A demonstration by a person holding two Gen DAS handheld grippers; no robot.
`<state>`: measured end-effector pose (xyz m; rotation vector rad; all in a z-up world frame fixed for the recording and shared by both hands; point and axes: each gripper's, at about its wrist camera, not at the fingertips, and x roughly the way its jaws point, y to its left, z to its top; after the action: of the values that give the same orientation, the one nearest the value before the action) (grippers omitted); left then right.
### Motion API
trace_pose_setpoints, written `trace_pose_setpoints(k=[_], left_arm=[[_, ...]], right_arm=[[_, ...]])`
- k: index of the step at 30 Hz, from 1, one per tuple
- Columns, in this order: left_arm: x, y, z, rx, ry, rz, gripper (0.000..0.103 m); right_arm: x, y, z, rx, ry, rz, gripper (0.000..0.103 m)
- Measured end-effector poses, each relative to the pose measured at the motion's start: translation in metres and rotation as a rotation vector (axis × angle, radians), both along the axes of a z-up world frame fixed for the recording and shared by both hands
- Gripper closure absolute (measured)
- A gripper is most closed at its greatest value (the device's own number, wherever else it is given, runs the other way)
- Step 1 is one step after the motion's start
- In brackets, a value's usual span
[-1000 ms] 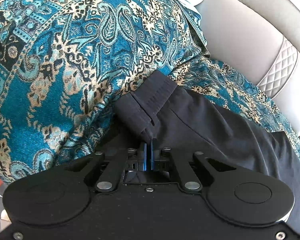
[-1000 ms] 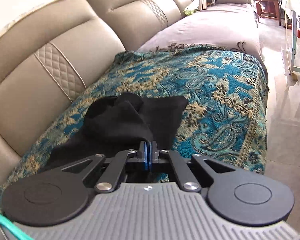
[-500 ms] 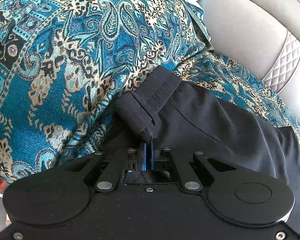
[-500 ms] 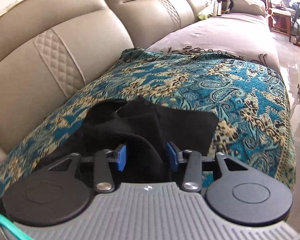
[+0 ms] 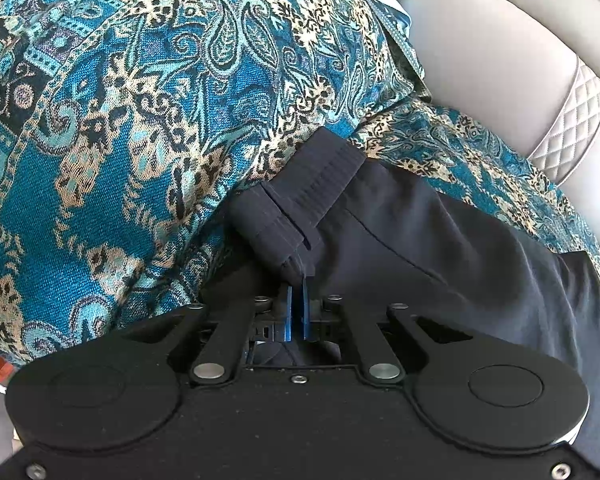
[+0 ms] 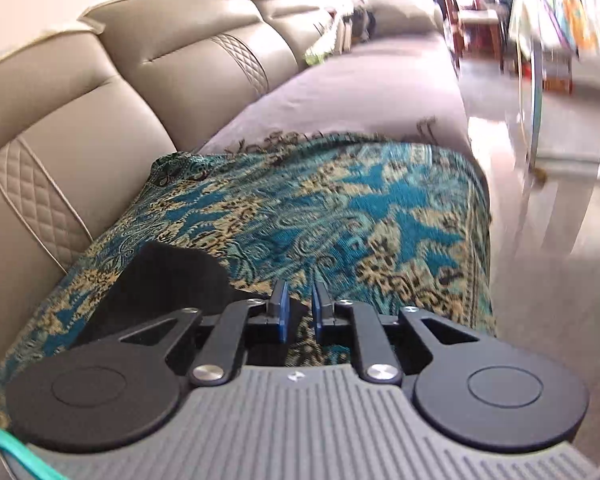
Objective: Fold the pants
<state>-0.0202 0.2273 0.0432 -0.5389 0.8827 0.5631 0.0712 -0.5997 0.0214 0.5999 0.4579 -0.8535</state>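
Note:
Black pants (image 5: 440,236) lie on a teal paisley throw (image 5: 132,128) over a beige sofa. My left gripper (image 5: 295,310) is shut on the pants at the waistband, whose ribbed band (image 5: 300,196) is bunched just ahead of the blue pads. In the right wrist view a flat dark part of the pants (image 6: 156,284) lies to the left of my right gripper (image 6: 299,310), which is partly open and empty above the throw (image 6: 360,216). The view is blurred by motion.
The sofa's padded backrest (image 6: 80,128) runs along the left, with a quilted strip (image 5: 572,120). Beyond the throw is a plain mauve seat cover (image 6: 360,88). A shiny floor (image 6: 540,220) with chairs and cluttered furniture lies to the right.
My right gripper opened, let go of the pants, and pulled back to the right, then partly closed. My left gripper kept its hold on the waistband and barely moved.

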Motion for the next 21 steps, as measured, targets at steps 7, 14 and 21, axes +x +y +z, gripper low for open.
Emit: trace_pose_setpoints(k=[7, 14, 21], left_arm=[[0.0, 0.0, -0.001, 0.002, 0.006, 0.002, 0.098], [0.001, 0.001, -0.001, 0.013, 0.015, 0.0, 0.096], [0.002, 0.002, -0.003, 0.016, 0.018, -0.008, 0.095]], right_arm=[[-0.011, -0.008, -0.01, 0.094, -0.075, 0.072, 0.055], [0.031, 0.007, -0.014, 0.0, 0.039, 0.113, 0.043], [0.036, 0.007, -0.011, -0.044, 0.143, 0.075, 0.089]])
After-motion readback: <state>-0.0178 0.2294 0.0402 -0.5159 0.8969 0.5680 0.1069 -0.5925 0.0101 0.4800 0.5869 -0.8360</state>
